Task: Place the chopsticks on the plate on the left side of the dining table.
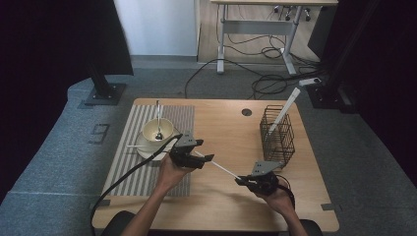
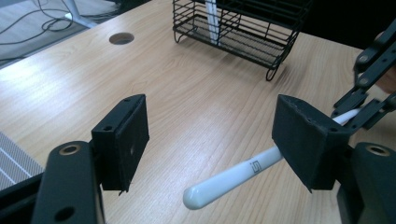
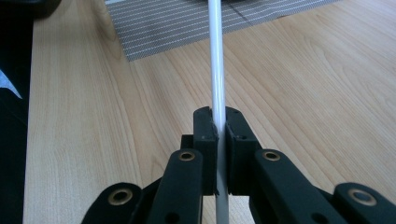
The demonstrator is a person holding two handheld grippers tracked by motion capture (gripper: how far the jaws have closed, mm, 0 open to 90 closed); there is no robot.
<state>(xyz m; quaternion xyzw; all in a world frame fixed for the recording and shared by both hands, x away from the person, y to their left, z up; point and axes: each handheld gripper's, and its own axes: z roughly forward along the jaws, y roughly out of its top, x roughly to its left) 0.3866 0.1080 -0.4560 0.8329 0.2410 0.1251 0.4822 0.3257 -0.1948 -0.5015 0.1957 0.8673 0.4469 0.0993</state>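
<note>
A long white chopstick (image 1: 223,169) stretches between my two grippers above the wooden table (image 1: 226,123). My right gripper (image 1: 242,181) is shut on its near end; in the right gripper view the pads (image 3: 205,135) clamp the chopstick (image 3: 216,56) upright between them. My left gripper (image 1: 204,160) stands open around the far, rounded end. In the left gripper view the chopstick (image 2: 233,177) lies between the spread jaws, close to the right pad (image 2: 303,140), with a wide gap to the left pad. The right gripper (image 2: 369,84) shows at the right edge there.
A black wire basket (image 1: 277,135) at the right holds another white chopstick (image 1: 285,108). On the striped placemat (image 1: 128,162) at the left stands a cream bowl (image 1: 157,130) with a spoon (image 1: 158,118), on a plate (image 1: 147,151). A cable hole (image 1: 247,112) sits at the back.
</note>
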